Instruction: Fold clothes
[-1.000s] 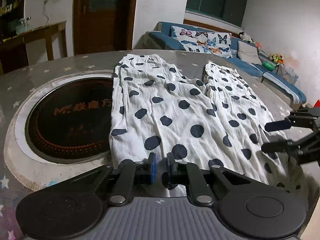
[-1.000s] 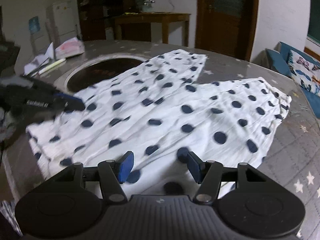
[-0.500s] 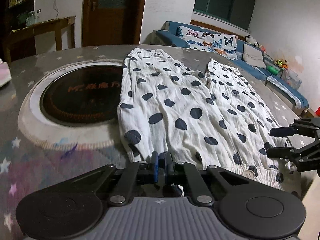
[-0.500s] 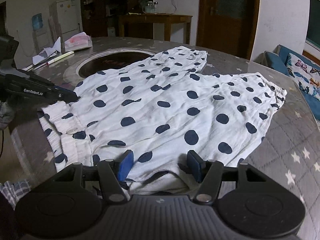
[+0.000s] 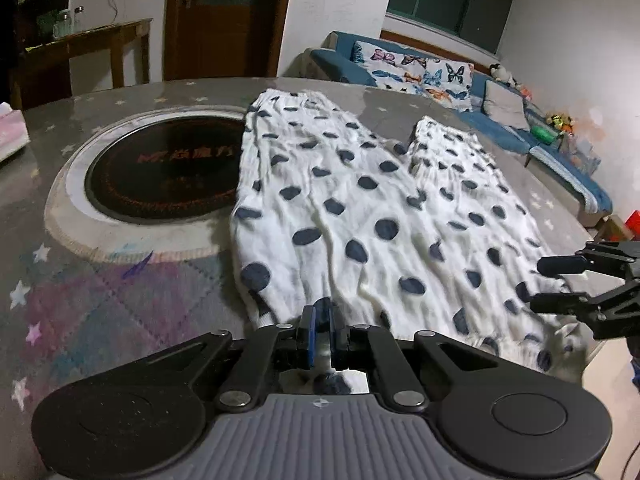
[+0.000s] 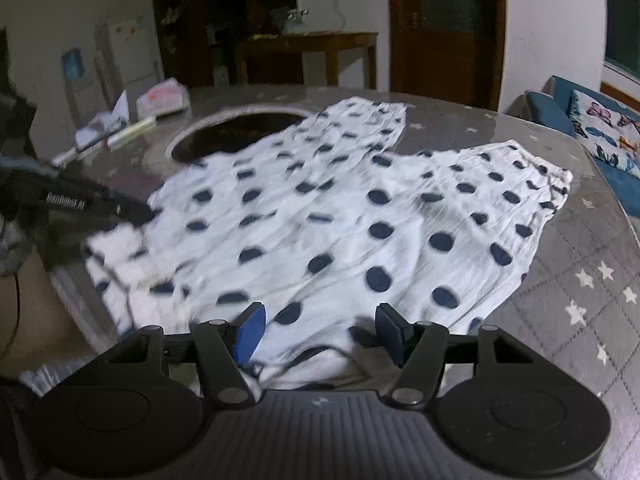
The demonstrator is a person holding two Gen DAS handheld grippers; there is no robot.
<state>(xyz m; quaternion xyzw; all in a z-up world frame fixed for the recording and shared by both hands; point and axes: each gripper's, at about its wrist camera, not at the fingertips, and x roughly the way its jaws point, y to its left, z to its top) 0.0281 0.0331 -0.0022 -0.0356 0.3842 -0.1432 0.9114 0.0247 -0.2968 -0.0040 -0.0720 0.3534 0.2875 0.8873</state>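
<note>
Polka-dot trousers [image 5: 380, 216] spread flat on the star-print table [image 5: 80, 300], both legs pointing to the far side, waistband at the near edge, left leg lying just beside the round dark hotplate inset [image 5: 164, 176]. No fold visible anywhere in the cloth; legs side by side with a gap between them at the far end. Fits either a garment laid out for folding or one being re-spread, can't settle which.

Left gripper [image 5: 322, 320] pinched together on the near waistband edge, white cloth seen between the pads, fabric ridged up toward it. Right gripper [image 6: 316, 332] spread wide, low over the waistband's other end, cloth bunched between the fingers but not clamped; contact probably there, blur makes it hard to confirm. Same right gripper seen from the side in the left view [image 5: 560, 284], fingers apart.

Progress: trousers fully unfolded as they lie; whole of the folding left by the look of it. One corner held, other corner only straddled.
</note>
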